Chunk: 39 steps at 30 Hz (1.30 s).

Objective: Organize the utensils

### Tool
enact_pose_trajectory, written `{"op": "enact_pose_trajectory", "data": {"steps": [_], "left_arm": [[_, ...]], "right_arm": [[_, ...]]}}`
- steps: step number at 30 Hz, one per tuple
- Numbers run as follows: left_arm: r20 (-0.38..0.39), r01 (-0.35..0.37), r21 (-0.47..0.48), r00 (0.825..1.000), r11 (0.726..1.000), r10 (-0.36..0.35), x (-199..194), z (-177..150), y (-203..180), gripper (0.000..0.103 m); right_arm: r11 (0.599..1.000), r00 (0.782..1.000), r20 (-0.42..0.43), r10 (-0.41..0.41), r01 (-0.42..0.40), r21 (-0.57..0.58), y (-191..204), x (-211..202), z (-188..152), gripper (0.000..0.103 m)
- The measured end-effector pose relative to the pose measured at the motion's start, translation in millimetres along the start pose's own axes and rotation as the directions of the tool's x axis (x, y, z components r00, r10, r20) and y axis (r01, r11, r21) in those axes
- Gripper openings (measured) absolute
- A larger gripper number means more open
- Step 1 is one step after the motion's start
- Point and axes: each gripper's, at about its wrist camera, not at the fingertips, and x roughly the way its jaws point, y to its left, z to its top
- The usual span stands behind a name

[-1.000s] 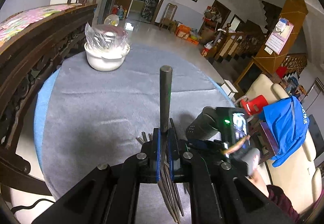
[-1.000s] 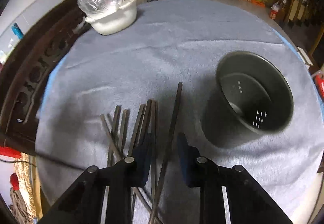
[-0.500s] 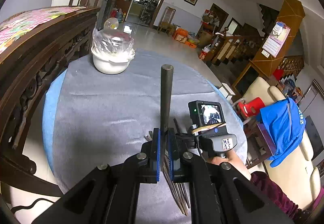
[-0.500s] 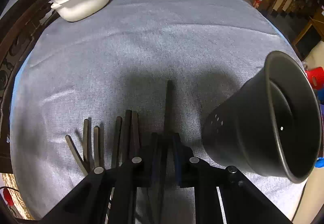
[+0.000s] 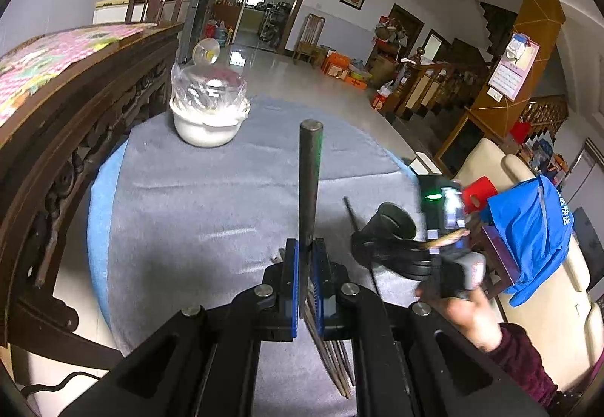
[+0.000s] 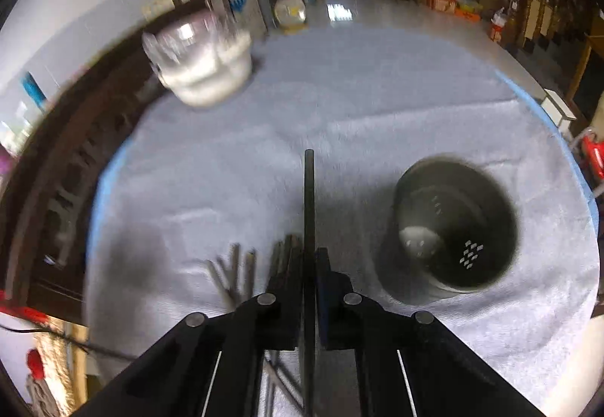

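Observation:
My left gripper (image 5: 306, 251) is shut on a dark chopstick (image 5: 309, 183) that points up and away above the grey cloth. My right gripper (image 6: 310, 258) is shut on another dark chopstick (image 6: 308, 198) and holds it off the table; it shows in the left wrist view (image 5: 392, 258) at the right. Several loose chopsticks (image 6: 241, 270) lie on the cloth under and left of the right gripper. A dark perforated utensil holder (image 6: 453, 224) stands upright to the right of it and looks empty; it shows behind the right gripper in the left view (image 5: 394, 220).
A white bowl covered with plastic film (image 5: 207, 115) stands at the far left of the round table (image 5: 181, 198). A carved wooden bench (image 5: 56, 107) runs along the left edge. A cream sofa with a blue jacket (image 5: 528, 220) is on the right.
My right gripper has closed on a chopstick and lifted it off the cloth, pulling back from the holder. My left gripper still holds its chopstick and has risen a little.

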Motion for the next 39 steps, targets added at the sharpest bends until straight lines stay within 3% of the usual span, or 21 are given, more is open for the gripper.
{"op": "enact_pose_trajectory", "data": {"steps": [3,5,6,8,10,13,21,29,39], "left_arm": [[0.006,0.006,0.012,1.000,1.000,-0.006,-1,6,-9,0.007],[0.011,0.008,0.029,1.000,1.000,-0.009,-1,11,-19,0.007],[0.013,0.010,0.033,1.000,0.999,-0.010,0,13,-22,0.007],[0.020,0.015,0.051,1.000,0.999,-0.016,1,19,-35,0.007],[0.030,0.018,0.071,0.999,0.997,-0.020,2,25,-47,0.007],[0.039,0.024,0.099,0.999,0.995,-0.028,9,38,-67,0.007],[0.084,0.076,0.153,0.992,0.985,-0.089,36,78,-120,0.007],[0.068,0.101,0.139,0.991,0.985,-0.111,94,89,-139,0.007],[-0.087,0.068,0.120,0.994,0.990,-0.058,150,55,-130,0.007]], "right_arm": [[0.995,0.990,0.102,0.096,-0.099,0.021,-12,-39,2,0.007],[0.987,0.967,0.205,0.149,-0.157,0.026,-21,-68,4,0.007],[0.983,0.952,0.256,0.169,-0.182,0.025,-25,-80,5,0.007],[0.973,0.897,0.389,0.209,-0.229,0.005,-37,-107,6,0.007],[0.971,0.849,0.483,0.212,-0.241,-0.003,-48,-128,9,0.007],[0.964,0.811,0.547,0.207,-0.264,0.027,-67,-134,18,0.007],[0.968,0.754,0.650,0.092,-0.222,0.120,-105,-110,48,0.007],[0.983,0.715,0.698,0.029,-0.148,0.111,-115,-94,65,0.007],[0.990,0.737,0.675,0.041,-0.123,0.074,-118,-75,44,0.007]]}}
